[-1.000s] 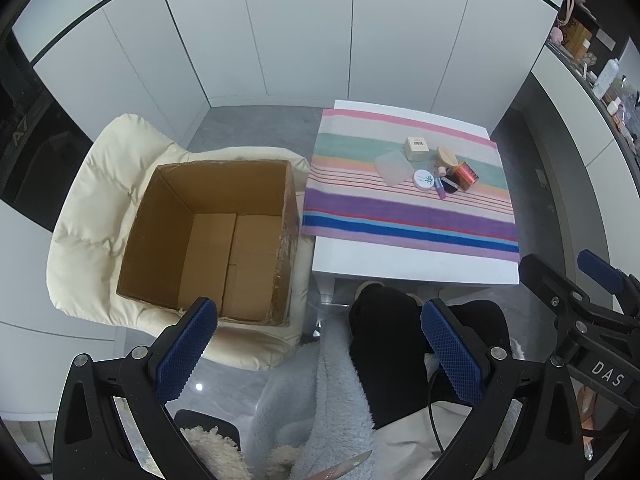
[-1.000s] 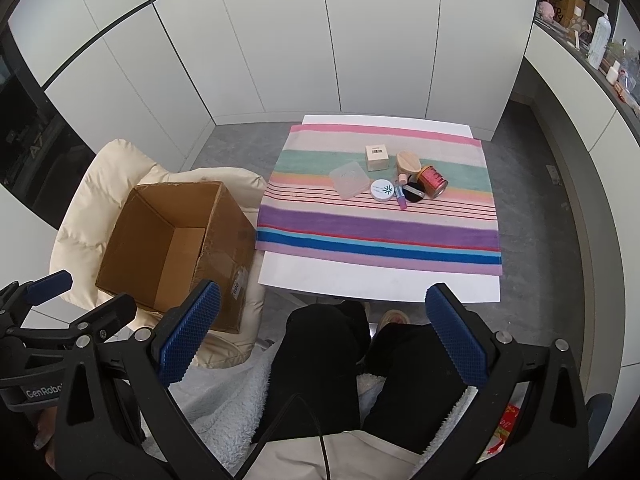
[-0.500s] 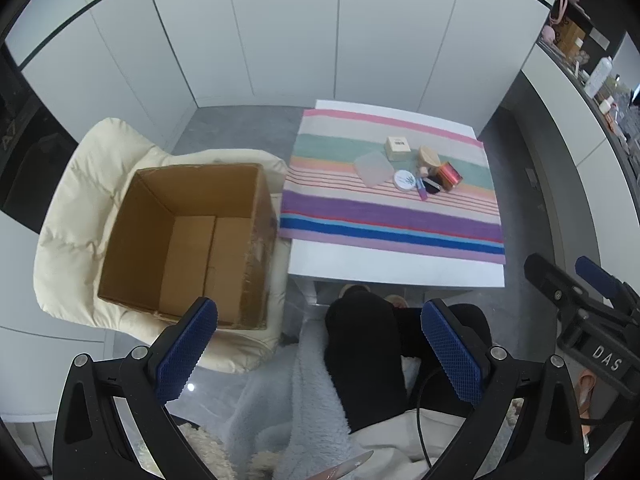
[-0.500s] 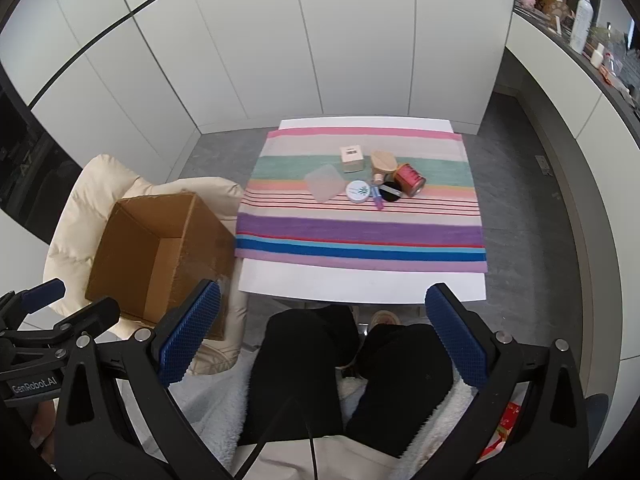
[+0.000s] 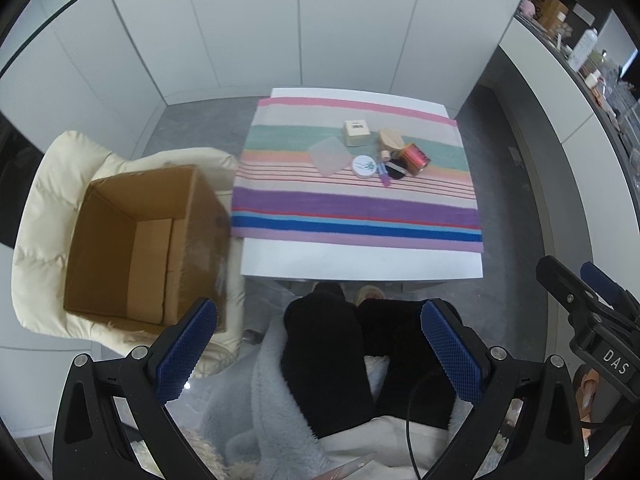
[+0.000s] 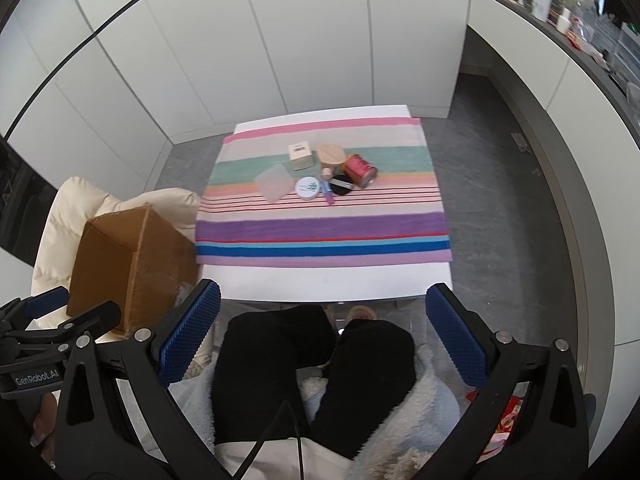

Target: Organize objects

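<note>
Blue ribbed pads on both pairs of fingers, spread wide, nothing between them: left gripper (image 5: 318, 344) and right gripper (image 6: 324, 330) both hang released over the person's lap, dark trousers and a fluffy robe below. Ahead of the fingers, well beyond the tips, white tabletop (image 6: 320, 282) with striped cloth (image 6: 320, 224); small items bunched near the cloth's far half. Frosted square lid or pad (image 6: 275, 186) lies flat, thin, likely hard to pinch off cloth, take by a corner edge. White round tin (image 6: 308, 189) just beside it, light, smooth, grip across the diameter. Red can (image 6: 361, 171) on its side, could roll, squeeze across the body. Cream box (image 6: 301, 155) stiff, easy flat sides. Wooden brush (image 6: 331, 155), black puff (image 6: 341, 184) and purple tube (image 6: 327, 193) touching one another, small, light. Left of the left fingers, open cardboard box (image 5: 144, 240) sits on a cream padded chair (image 5: 44, 200), looks empty, likely destination.
</note>
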